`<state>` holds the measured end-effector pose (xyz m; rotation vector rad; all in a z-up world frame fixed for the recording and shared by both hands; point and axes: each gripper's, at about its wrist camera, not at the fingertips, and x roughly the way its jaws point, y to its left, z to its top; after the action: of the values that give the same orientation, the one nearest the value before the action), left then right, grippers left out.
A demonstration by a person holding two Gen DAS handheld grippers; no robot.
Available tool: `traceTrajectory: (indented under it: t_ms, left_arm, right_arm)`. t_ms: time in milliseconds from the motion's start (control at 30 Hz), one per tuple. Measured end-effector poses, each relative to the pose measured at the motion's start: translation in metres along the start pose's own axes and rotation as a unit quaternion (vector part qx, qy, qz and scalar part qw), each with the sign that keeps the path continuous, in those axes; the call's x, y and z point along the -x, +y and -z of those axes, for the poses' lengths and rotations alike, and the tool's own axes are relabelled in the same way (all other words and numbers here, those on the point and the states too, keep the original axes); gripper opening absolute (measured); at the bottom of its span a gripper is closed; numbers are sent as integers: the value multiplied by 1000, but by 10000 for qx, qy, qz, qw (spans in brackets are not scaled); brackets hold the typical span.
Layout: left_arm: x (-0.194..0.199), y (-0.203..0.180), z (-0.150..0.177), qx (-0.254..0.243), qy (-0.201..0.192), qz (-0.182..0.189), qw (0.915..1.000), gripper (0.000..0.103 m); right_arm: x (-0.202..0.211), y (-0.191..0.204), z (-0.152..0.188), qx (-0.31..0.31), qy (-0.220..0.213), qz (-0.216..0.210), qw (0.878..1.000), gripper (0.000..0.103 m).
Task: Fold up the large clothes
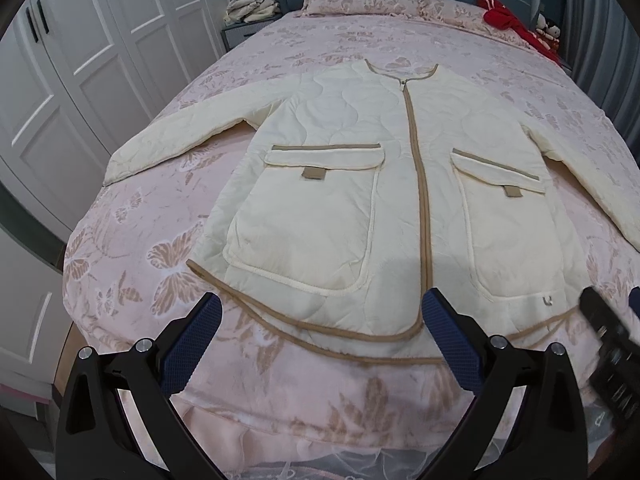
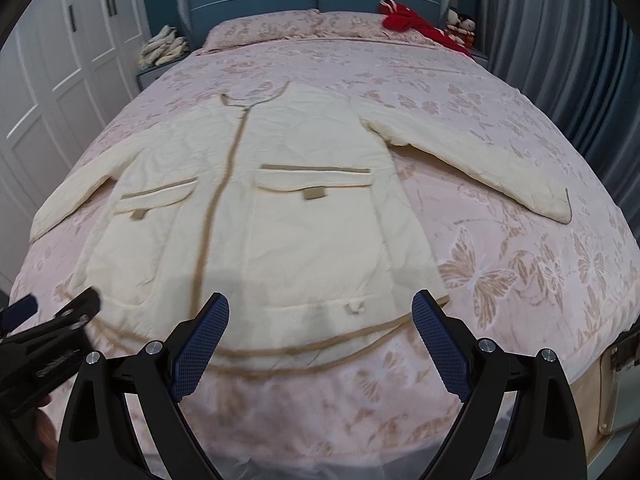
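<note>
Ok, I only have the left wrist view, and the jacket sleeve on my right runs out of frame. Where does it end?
Observer: The sleeve lies flat on the bedspread, angled outward, and its tan-edged cuff rests on the bed.
Operator: And the right hand-held gripper? I see just a blur.
Observer: The right hand-held gripper is open and empty, hovering over the jacket's hem.

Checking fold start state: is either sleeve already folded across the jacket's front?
No, both sleeves lie spread outward on the bedspread, off the jacket front.
</note>
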<state>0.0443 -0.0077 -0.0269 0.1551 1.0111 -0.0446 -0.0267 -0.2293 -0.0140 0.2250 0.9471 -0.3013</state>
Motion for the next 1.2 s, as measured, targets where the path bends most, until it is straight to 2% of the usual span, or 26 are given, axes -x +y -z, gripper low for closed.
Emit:
traceTrajectory:
  t_ms: [100, 200, 333, 433, 533, 633, 733, 800, 833, 900, 933, 967, 1000, 1033, 1133, 1200]
  left_arm:
    - [-12, -3, -10, -46, 12, -26, 10000, 98]
    - [-23, -4, -23, -45, -20, -7, 10000, 98]
    - [-38, 1, -38, 187, -136, 124, 9997, 97]
    - [-47, 7, -48, 546, -372, 167, 9977, 97]
    - [-62, 6, -59, 622, -293, -19, 9976, 98]
    - [-78, 2, -69, 478, -110, -155, 9987, 98]
    - [-93, -1, -78, 388, 83, -123, 9991, 98]
    - [-98, -3, -82, 371, 68, -99, 9992, 98]
    - [-98, -3, -83, 370, 43, -95, 9993, 98]
    - [-100, -2, -88, 391, -3, -75, 9992, 98]
    - [-101, -2, -89, 406, -17, -32, 9992, 98]
    - [-101, -1, -91, 435, -27, -1, 9991, 98]
    - [-102, 1, -94, 479, -34, 15, 9988, 98]
    - [-102, 2, -96, 500, -38, 33, 9987, 98]
    - [-102, 8, -101, 588, -88, 36, 9982, 98]
    - [-102, 14, -103, 658, -118, 55, 9977, 98]
  right_arm:
    - [-24, -35, -17, -342, 50, 14, 9994, 91]
    - [-55, -104, -41, -1040, 33, 76, 9945, 90]
    - [-93, -206, -67, -2000, -95, 329, 9792, 90]
    - [-121, -286, -82, -2670, -250, 559, 9618, 90]
    - [-144, -341, -88, -3166, -165, 965, 9435, 90]
    - [-159, -380, -81, -3649, -132, 1199, 9232, 90]
    - [-177, -411, -66, -4241, -62, 1359, 8953, 90]
    - [-187, -416, -61, -4383, -20, 1290, 8895, 88]
    - [-189, -413, -65, -4319, -108, 1353, 8917, 84]
    - [-193, -402, -77, -4144, -214, 1043, 9038, 36]
    - [-196, -394, -89, -4117, -204, 842, 9072, 30]
    - [-195, -390, -95, -4107, -268, 763, 9082, 21]
    - [-192, -374, -113, -3963, -467, 543, 9153, 14]
    - [-190, -365, -124, -3854, -540, 435, 9201, 14]
    - [-174, -298, -184, -2998, -954, -45, 9492, 13]
    - [-164, -248, -214, -2458, -1101, -354, 9624, 13]
